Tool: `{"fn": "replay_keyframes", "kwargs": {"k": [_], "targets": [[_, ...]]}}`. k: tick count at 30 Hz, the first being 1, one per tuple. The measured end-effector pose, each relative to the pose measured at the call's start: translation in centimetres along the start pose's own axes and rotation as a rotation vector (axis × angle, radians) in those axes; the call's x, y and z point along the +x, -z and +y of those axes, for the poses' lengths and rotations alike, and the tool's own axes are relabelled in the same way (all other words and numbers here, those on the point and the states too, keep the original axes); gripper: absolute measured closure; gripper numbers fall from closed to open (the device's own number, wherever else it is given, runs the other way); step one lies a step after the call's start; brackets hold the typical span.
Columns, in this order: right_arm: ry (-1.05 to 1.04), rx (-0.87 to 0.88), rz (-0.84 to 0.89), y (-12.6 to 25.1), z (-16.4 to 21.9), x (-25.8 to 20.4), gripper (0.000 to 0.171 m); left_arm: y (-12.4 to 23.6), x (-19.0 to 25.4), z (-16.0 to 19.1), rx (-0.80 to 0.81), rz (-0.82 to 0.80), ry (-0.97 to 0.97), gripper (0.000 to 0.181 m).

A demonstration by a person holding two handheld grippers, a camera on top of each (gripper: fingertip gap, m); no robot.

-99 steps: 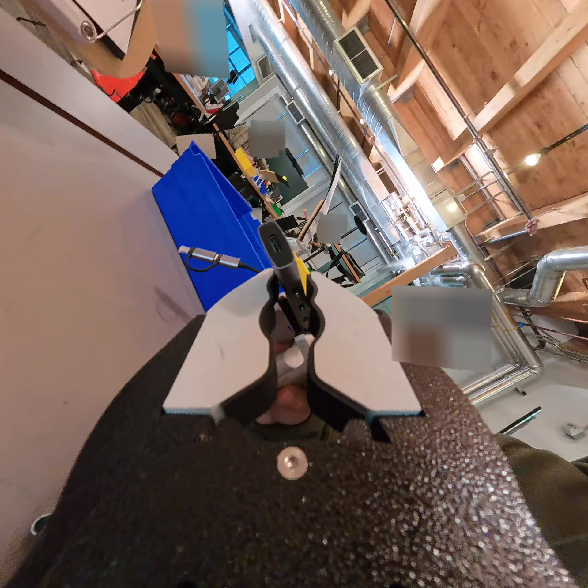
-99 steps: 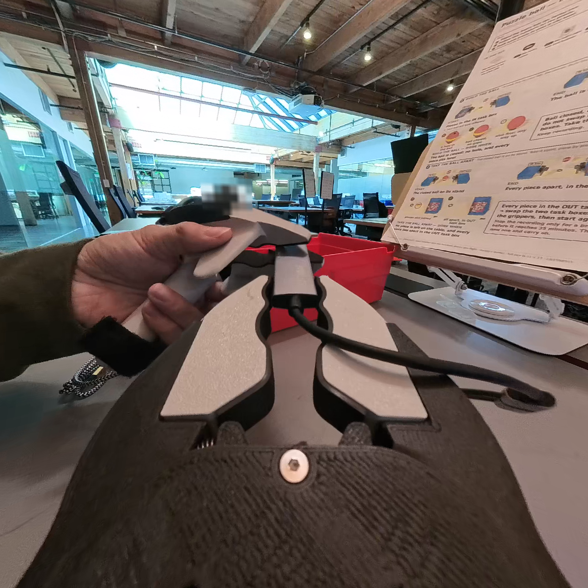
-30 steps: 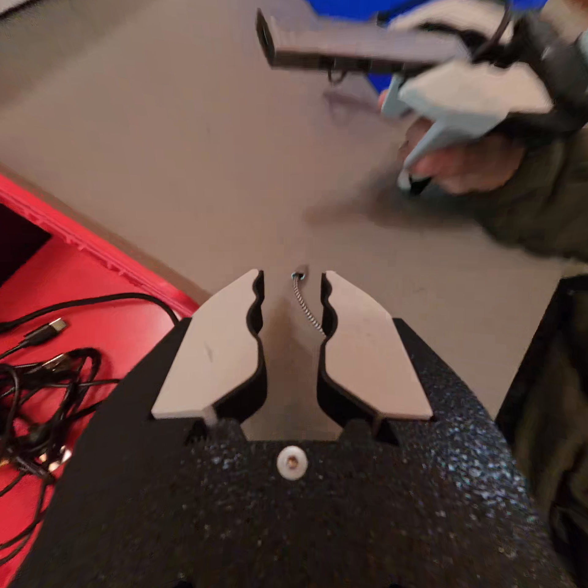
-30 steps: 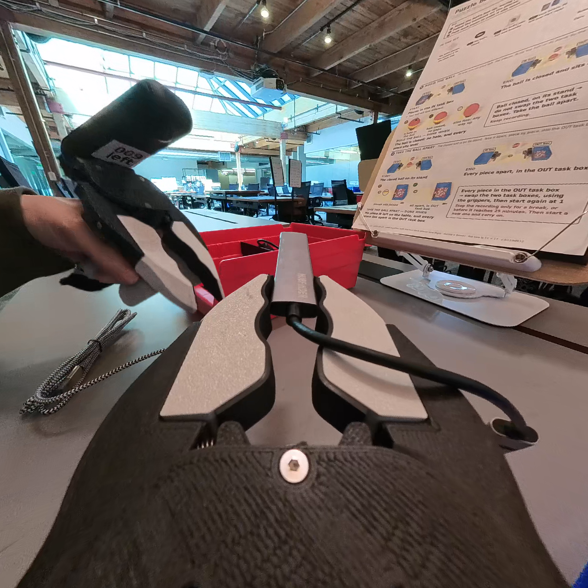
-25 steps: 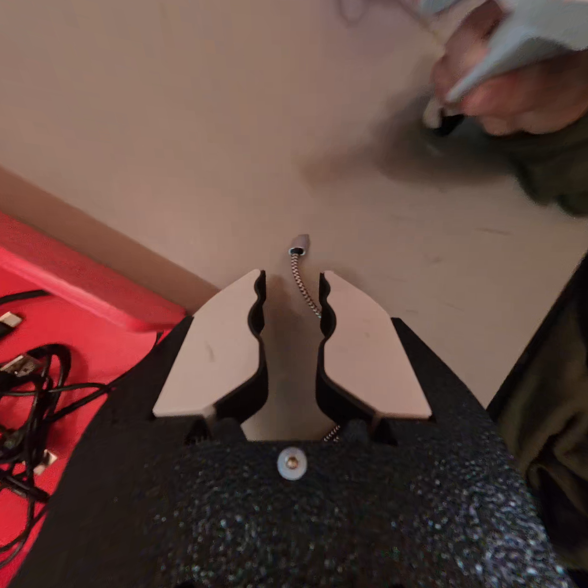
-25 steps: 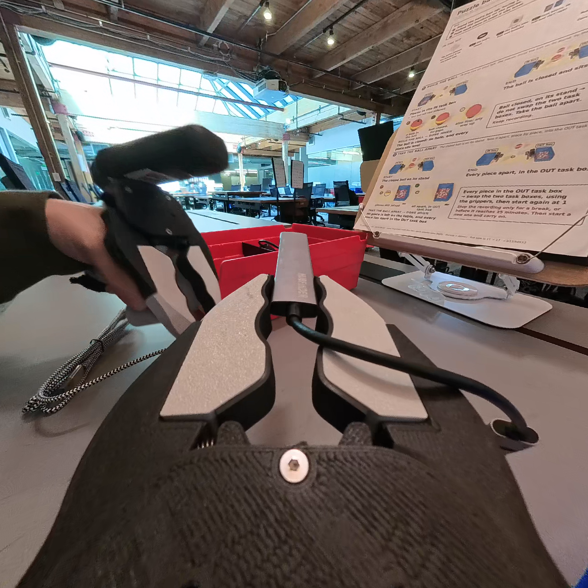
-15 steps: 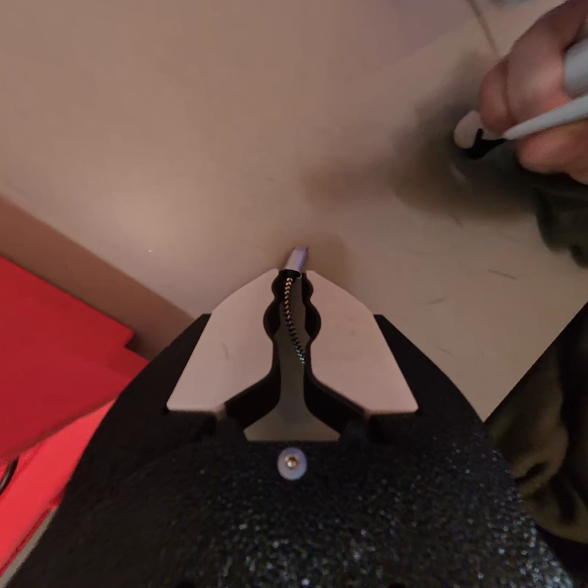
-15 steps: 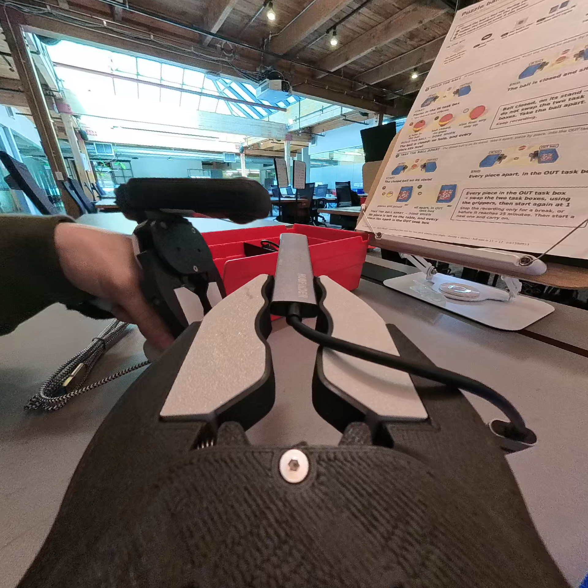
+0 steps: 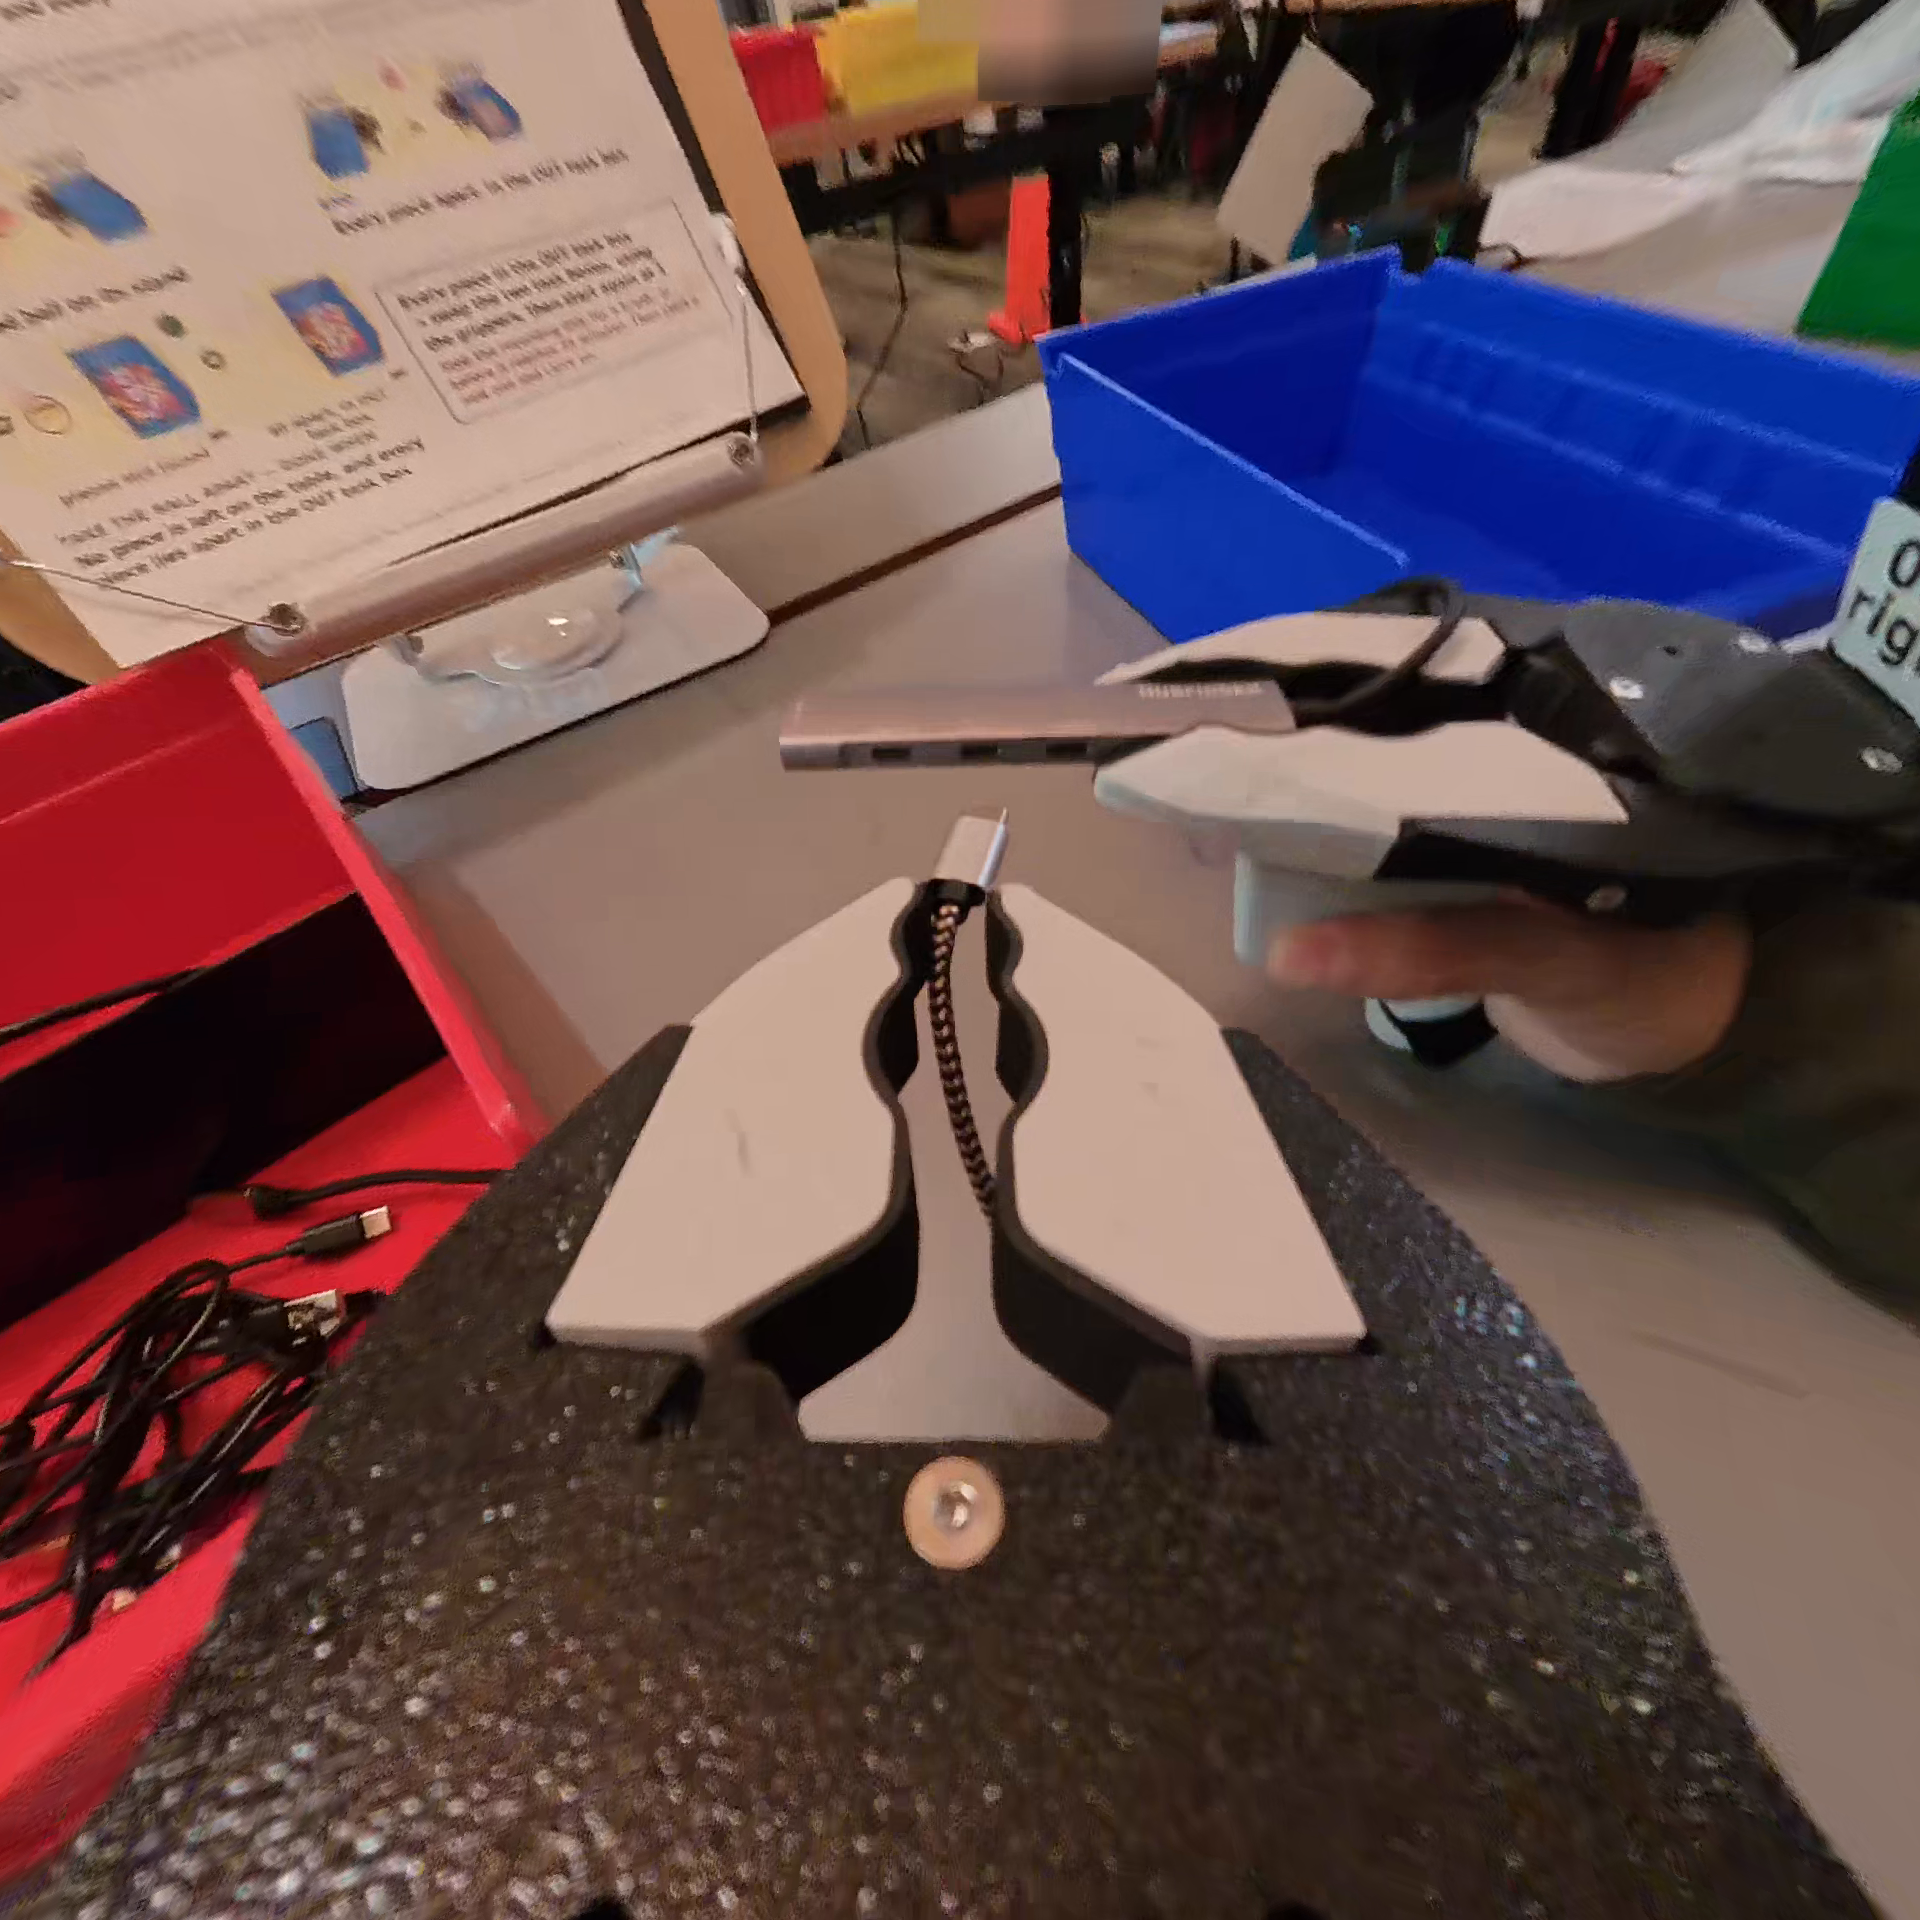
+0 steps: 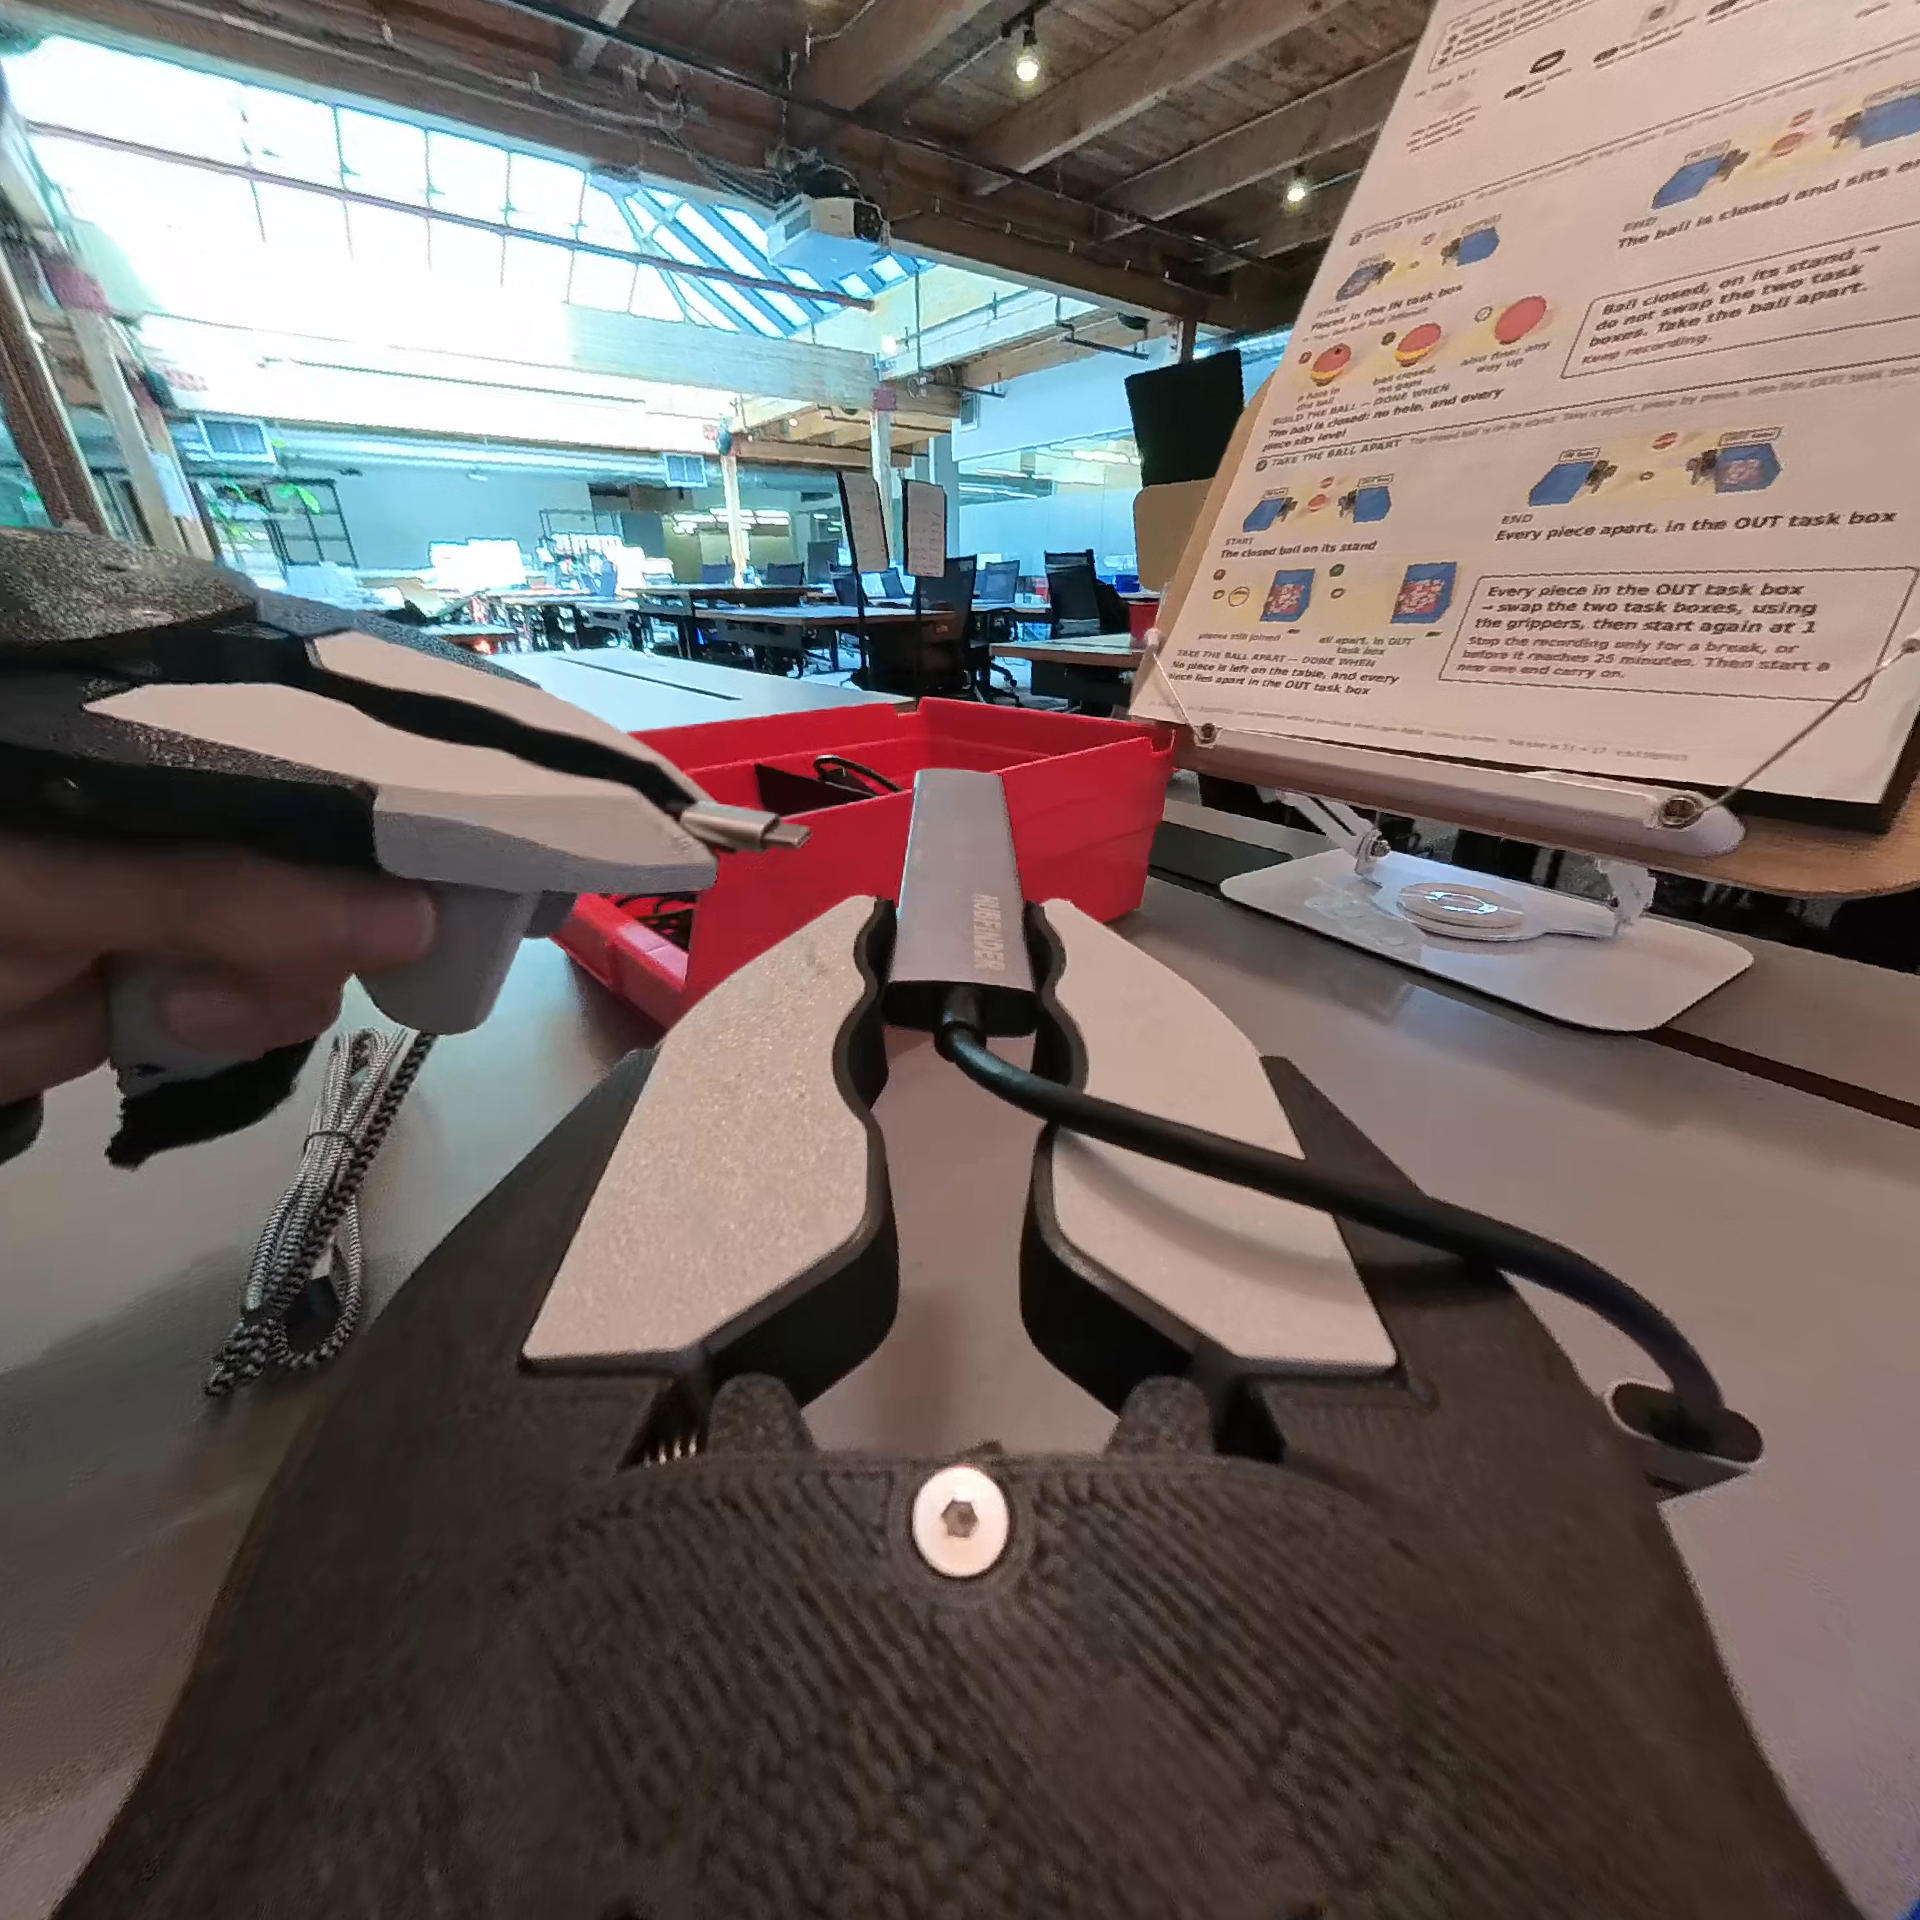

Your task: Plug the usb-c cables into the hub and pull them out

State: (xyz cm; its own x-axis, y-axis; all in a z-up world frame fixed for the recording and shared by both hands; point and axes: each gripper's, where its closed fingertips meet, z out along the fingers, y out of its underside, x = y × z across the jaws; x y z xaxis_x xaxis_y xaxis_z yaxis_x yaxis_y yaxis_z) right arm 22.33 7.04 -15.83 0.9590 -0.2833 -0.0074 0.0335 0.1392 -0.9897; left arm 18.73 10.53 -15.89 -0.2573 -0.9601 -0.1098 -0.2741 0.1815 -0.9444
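Lining the braided cable's metal plug [image 9: 975,850] squarely with one of the slots along the grey hub's [image 9: 1023,719] near edge looks like the key to this step, then pushing straight in without tilting. The left gripper [image 9: 951,896] has its fingers nearly together, pinching the cable just behind the plug, which sits near the hub but apart from it. The right gripper [image 10: 954,914] clamps narrowly on the hub's cabled end, holding it level above the table [image 9: 727,831].
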Motion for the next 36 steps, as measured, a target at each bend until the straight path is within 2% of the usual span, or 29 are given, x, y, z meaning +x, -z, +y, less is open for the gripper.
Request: {"fn": "replay_keyframes", "kwargs": {"k": [1, 7, 12, 19, 25, 36], "targets": [[0.006, -0.005, -0.001, -0.1, 0.1, -0.3, 0.147, 0.0, 0.0, -0.1, 0.025, -0.013, 0.010, 0.172], [0.036, -0.022, -0.005, -0.6, 0.3, -1.3, 0.147, 0.1, 0.4, -0.2, 0.166, -0.037, 0.125, 0.172], [0.019, -0.012, 0.046, -0.8, 0.2, -0.5, 0.147, -0.3, 0.0, -0.6, 0.150, -0.043, 0.120, 0.172], [0.048, -0.010, 0.090, -1.4, 0.3, -0.3, 0.147, -0.3, -0.5, 0.6, 0.122, -0.034, 0.133, 0.172], [0.101, -0.020, 0.061, -1.6, 0.4, -1.2, 0.147, -0.6, -0.3, 1.4, 0.123, -0.004, 0.223, 0.172], [0.134, -0.029, 0.041, -1.8, 0.6, -1.9, 0.147, -0.6, 0.1, 1.2, 0.126, -0.042, 0.191, 0.172]]}}
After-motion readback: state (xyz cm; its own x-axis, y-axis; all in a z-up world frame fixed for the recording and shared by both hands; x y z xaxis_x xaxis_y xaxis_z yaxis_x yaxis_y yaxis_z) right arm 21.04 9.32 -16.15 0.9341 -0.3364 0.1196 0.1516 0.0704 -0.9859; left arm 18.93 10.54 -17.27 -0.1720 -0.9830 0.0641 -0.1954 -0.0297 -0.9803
